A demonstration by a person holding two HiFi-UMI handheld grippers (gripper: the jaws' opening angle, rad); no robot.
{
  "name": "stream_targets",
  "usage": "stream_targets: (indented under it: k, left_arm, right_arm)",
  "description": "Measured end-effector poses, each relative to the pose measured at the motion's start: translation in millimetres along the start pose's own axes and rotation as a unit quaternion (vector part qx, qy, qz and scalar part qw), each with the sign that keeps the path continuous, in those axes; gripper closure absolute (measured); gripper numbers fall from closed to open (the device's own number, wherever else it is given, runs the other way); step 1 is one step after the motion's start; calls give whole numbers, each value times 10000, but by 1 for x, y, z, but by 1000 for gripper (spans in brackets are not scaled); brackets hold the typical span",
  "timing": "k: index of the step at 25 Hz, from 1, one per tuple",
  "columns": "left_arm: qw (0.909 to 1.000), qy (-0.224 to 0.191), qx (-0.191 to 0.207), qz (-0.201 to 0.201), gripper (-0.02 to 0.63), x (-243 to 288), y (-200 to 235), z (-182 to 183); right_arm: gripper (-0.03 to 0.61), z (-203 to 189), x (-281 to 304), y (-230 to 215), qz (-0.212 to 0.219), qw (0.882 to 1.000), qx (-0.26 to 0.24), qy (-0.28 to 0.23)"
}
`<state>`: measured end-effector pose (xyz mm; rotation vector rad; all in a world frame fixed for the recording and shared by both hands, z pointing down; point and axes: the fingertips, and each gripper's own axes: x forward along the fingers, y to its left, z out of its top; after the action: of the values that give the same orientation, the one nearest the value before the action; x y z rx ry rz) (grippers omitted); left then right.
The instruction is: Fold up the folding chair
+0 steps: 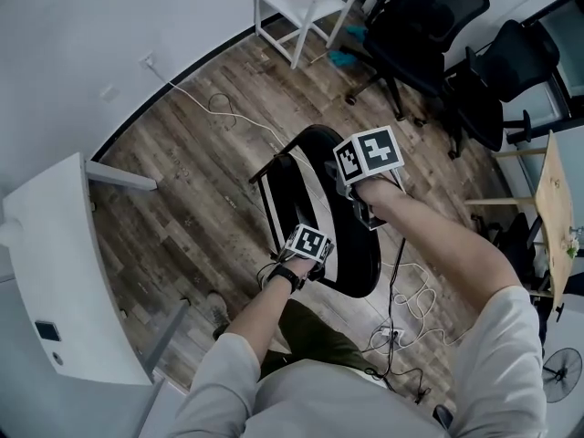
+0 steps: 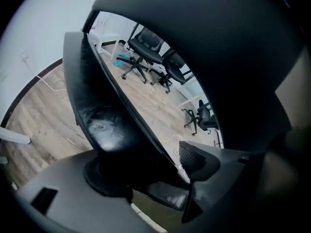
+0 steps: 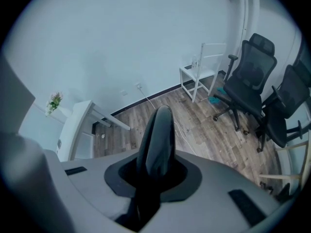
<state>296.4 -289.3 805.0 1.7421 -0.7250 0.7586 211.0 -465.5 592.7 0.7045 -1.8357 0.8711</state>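
Though the head view puts both tools at the chair point(image 1: 360, 255) on the floor point(image 1: 196, 185), their own views tell more. My right tool point(image 3: 155, 174) is clamped narrow on its rim; my left tool point(image 2: 148, 174) stands wide around an edge.

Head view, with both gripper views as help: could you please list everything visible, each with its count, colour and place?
floor: one, brown wood planks, throughout
folding chair: one, black, centre
office chairs: two, black, upper right
side table: one, white, top edge
desk: one, white, left
cables: several, white, on floor, upper left and lower right
tabletop: one, light wood, right edge
left gripper: one, grey, fingers open around chair edge
right gripper: one, grey, fingers shut on chair rim
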Motion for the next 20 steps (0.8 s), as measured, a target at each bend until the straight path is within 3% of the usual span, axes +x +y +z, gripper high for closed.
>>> stream_targets:
  k: [3, 6, 9, 12, 16, 18, 20]
  left_arm:
    - [9995, 132, 265, -59, 285, 4, -5, 1]
    - [9979, 247, 476, -364, 259, 2, -9, -1]
    - [9965, 409, 232, -697, 252, -8, -12, -14]
    - [9969, 325, 46, -717, 250, -36, -8, -24]
    - [9973, -163, -85, -710, 250, -89, -29, -21]
    - [9951, -598, -26, -787, 247, -119, -59, 0]
    - [9916, -973, 138, -845, 238, -145, -90, 24]
  right_arm:
    - [503, -1, -1, -7, -24, 10000, -36, 3]
    - [502, 0, 0, -9, 19, 10000, 10, 21]
    - [500, -2, -1, -9, 51, 10000, 55, 56]
    - [500, -2, -1, -10, 51, 9999, 37, 86]
    - [495, -6, -1, -13, 76, 9997, 91, 219]
    - [494, -7, 0, -13, 97, 9991, 124, 391]
    - [453, -6, 0, -13, 227, 9974, 227, 640]
